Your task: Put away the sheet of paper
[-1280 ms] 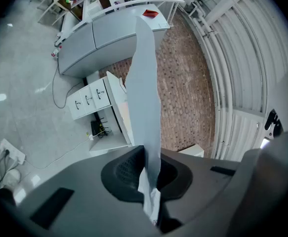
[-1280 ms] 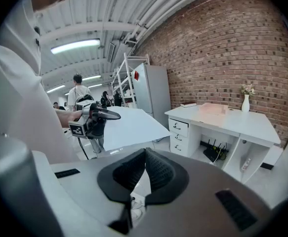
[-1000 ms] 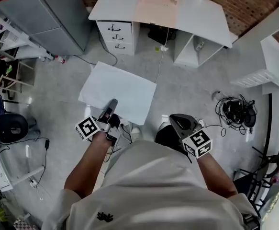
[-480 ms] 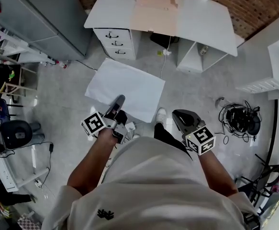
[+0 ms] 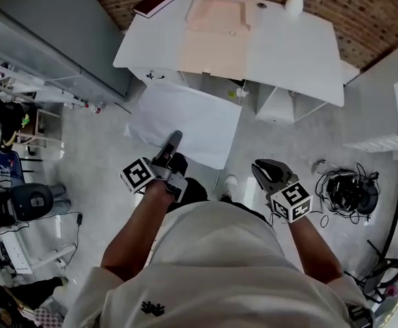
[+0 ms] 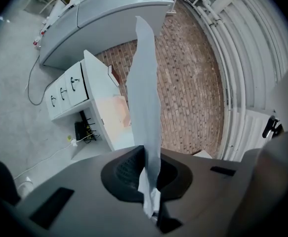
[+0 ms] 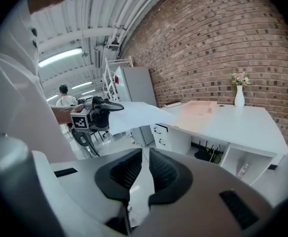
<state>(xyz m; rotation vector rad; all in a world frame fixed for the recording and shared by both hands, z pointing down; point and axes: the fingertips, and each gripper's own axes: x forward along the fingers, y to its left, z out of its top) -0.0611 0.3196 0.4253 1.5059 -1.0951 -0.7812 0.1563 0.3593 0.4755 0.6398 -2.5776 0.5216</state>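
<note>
A white sheet of paper (image 5: pixel 185 121) hangs flat in the air in front of me, near the white desk (image 5: pixel 294 53). My left gripper (image 5: pixel 175 142) is shut on its near edge. In the left gripper view the paper (image 6: pixel 146 107) rises edge-on from between the pads. My right gripper (image 5: pixel 267 171) is to the right of the sheet, apart from it, shut with nothing in it. The right gripper view looks past its own jaws (image 7: pixel 144 167) at the left gripper (image 7: pixel 97 115) and the paper (image 7: pixel 139 115).
On the desk lie a pinkish folder (image 5: pixel 216 26), a dark red book (image 5: pixel 154 2) and a white vase (image 5: pixel 294 2). Drawers (image 5: pixel 151 76) sit under its left end. A grey cabinet (image 5: pixel 48 39) stands left, cables (image 5: pixel 342 190) lie on the floor right.
The person has walked toward the desk, which is nearer now. Both grippers and the held paper have moved forward with the body; the sheet now reaches the desk's front edge.
</note>
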